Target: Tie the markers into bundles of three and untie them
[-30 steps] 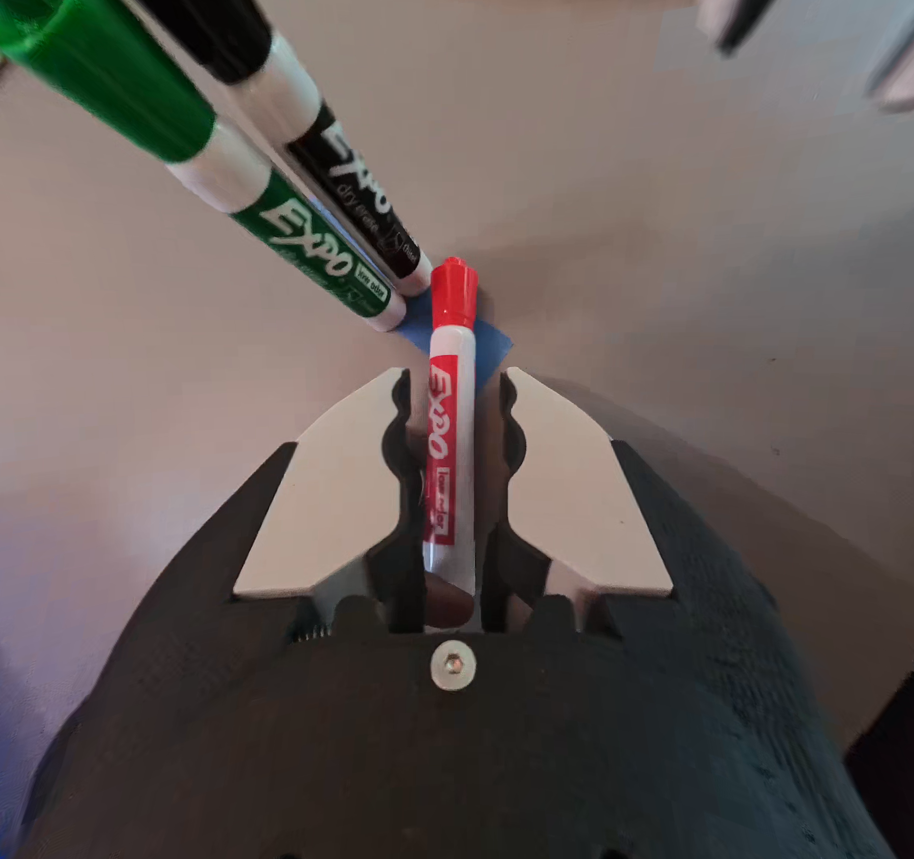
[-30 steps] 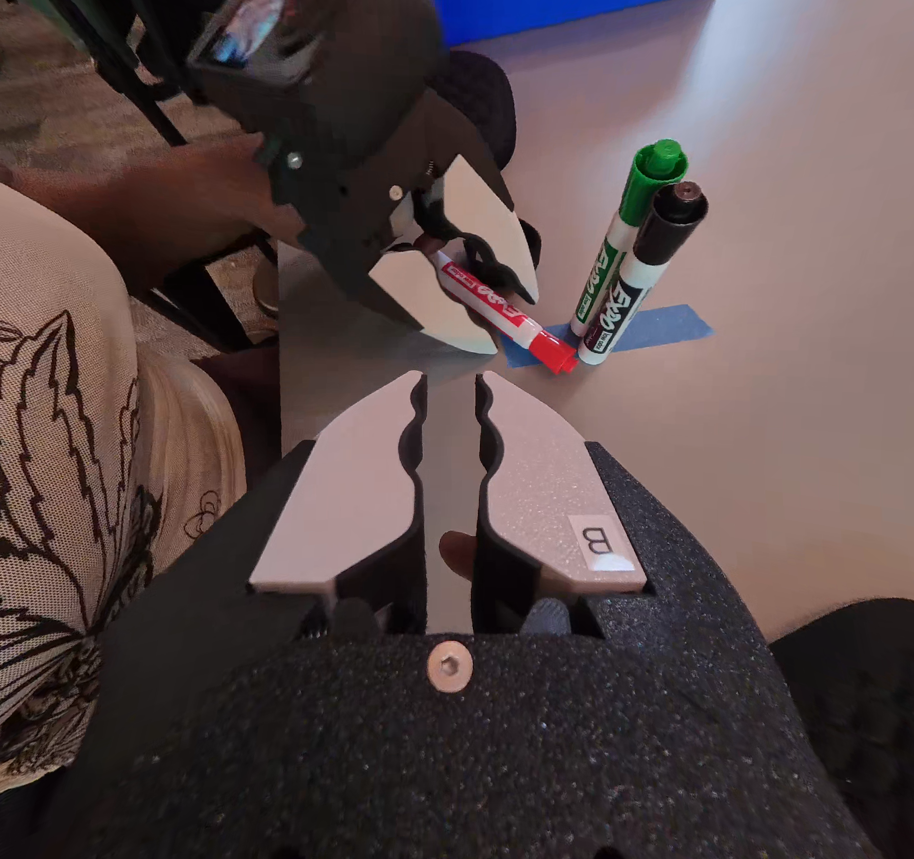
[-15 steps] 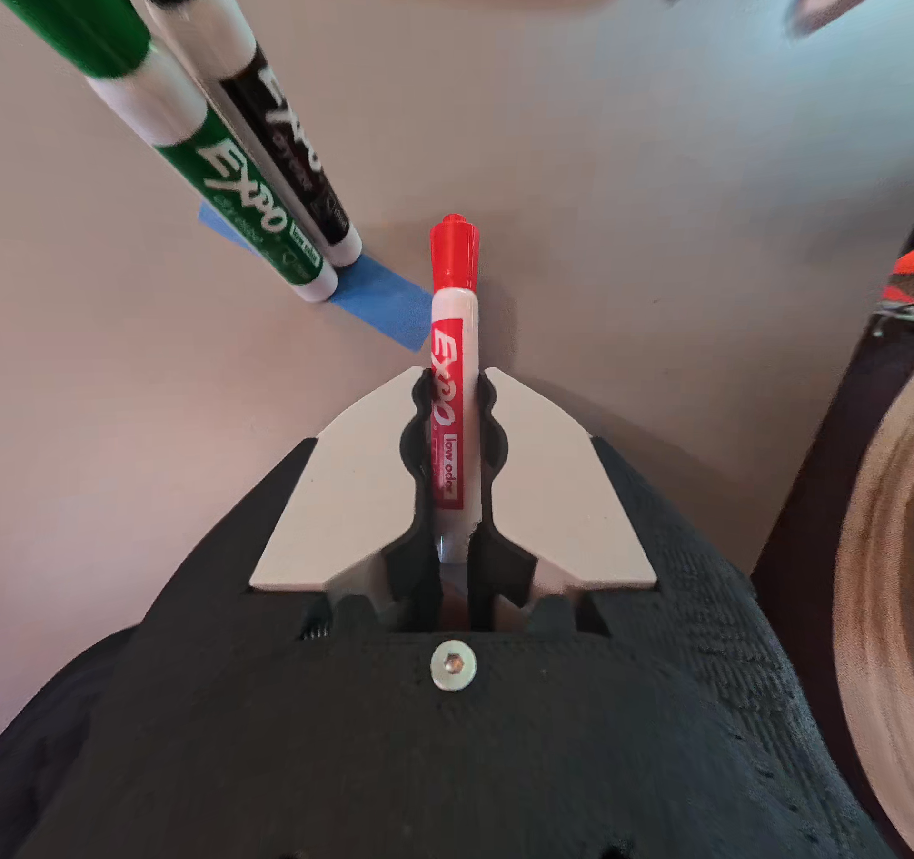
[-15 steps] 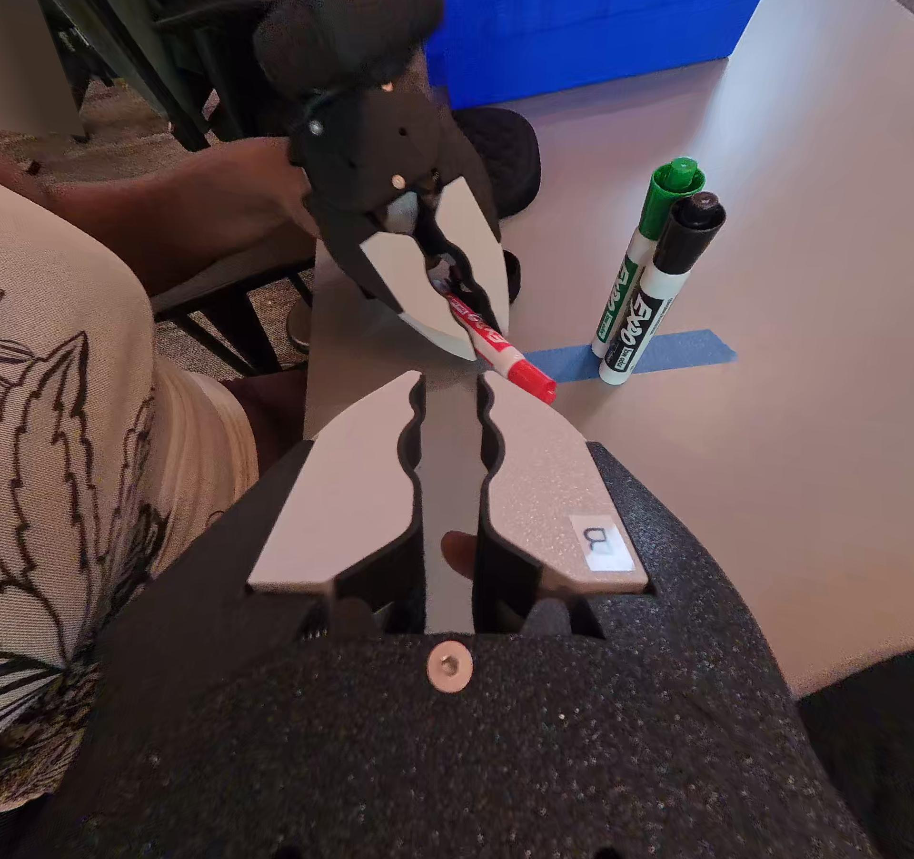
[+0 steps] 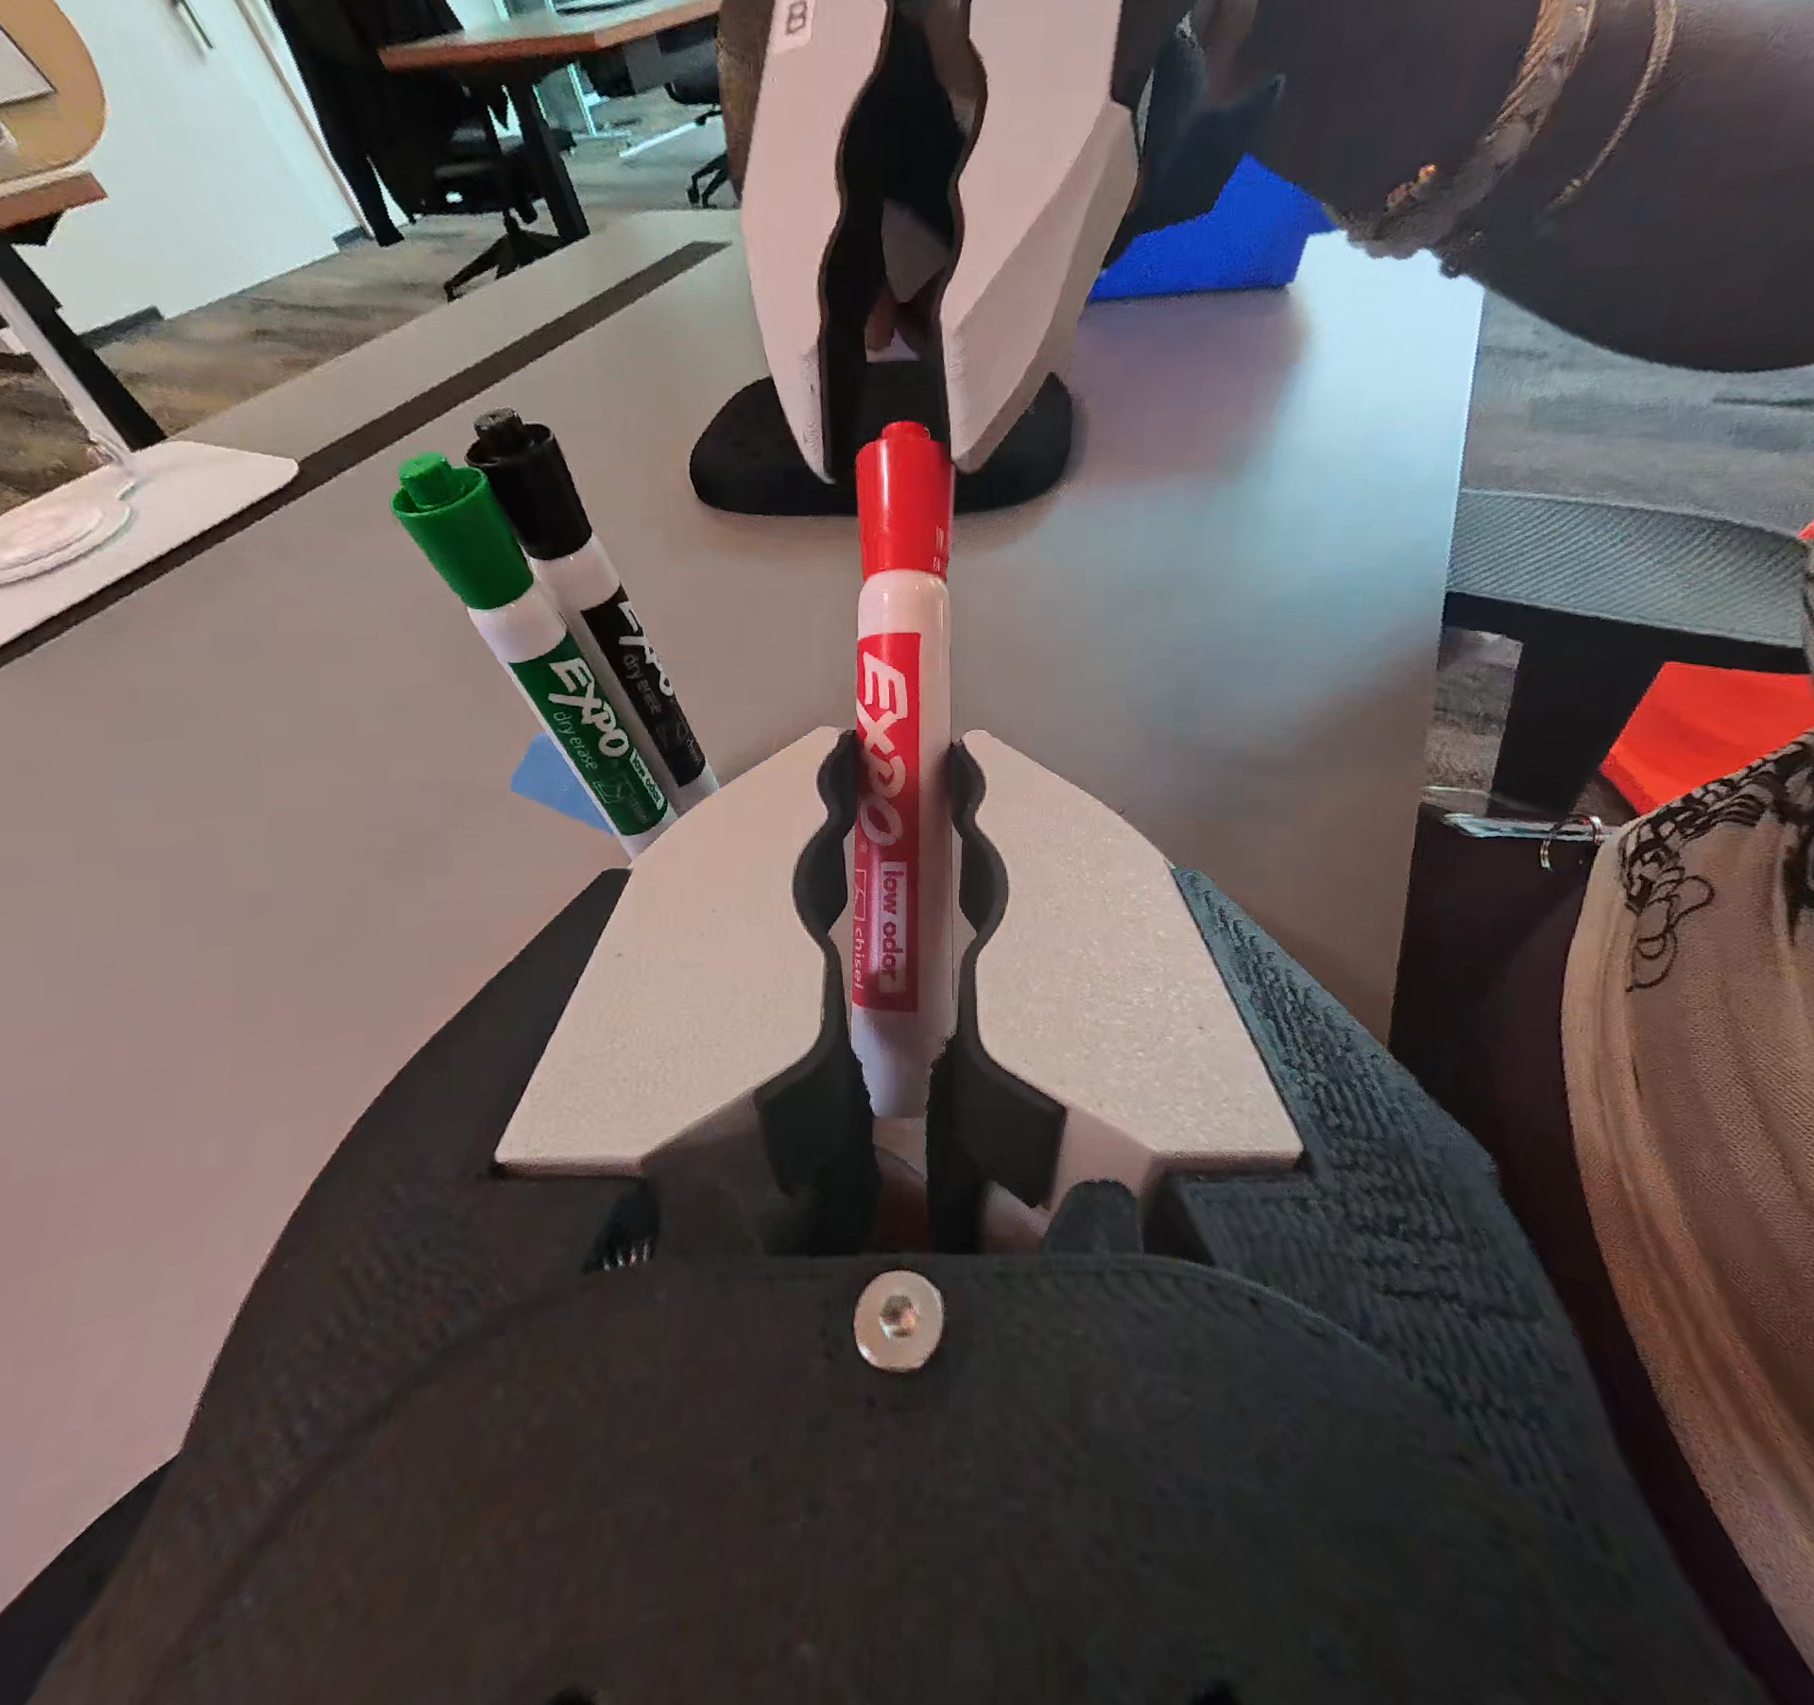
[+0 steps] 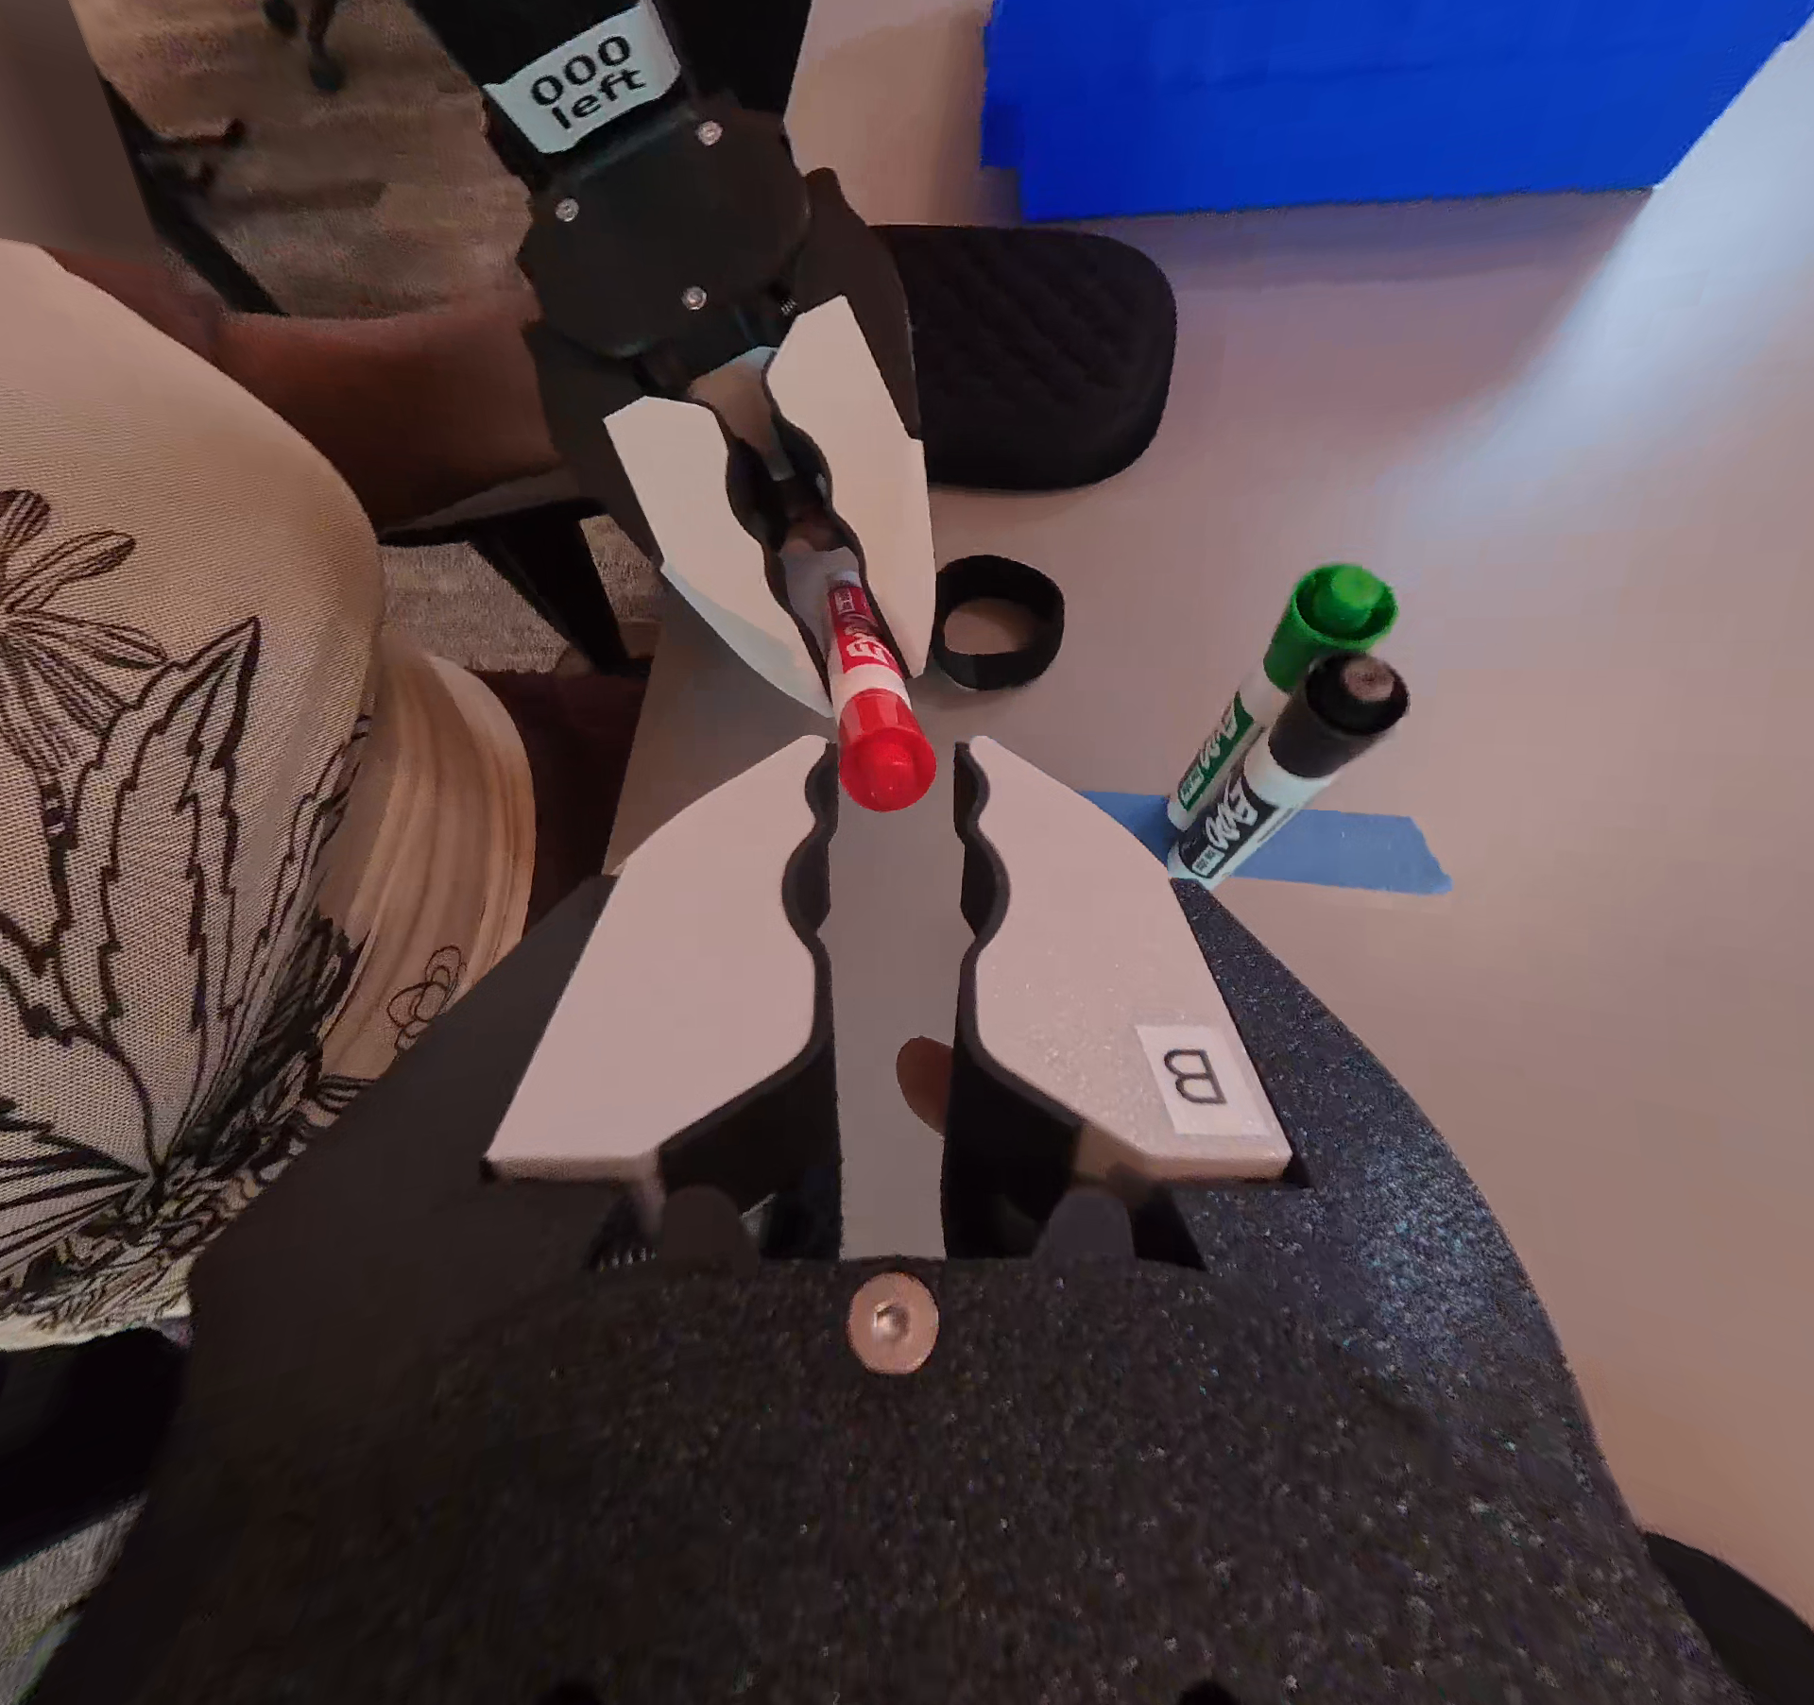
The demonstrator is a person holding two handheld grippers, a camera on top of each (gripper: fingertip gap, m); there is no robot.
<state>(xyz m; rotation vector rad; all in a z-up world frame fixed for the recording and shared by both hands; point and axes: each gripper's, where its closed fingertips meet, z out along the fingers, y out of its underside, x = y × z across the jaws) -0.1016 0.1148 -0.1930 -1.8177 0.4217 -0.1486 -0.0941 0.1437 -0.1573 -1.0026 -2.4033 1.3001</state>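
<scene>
An office room with white walls [image 5: 226, 186], a wood-topped table [image 5: 550, 39] on dark legs, black office chairs [image 5: 393, 97] and patterned grey carpet [image 5: 294, 323].

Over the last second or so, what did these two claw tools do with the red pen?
The left gripper closed on the red marker, lifted it off the table and swung its cap toward the right gripper, whose open fingers now flank the cap without touching. The green marker and black marker stayed standing together on the blue tape.
</scene>
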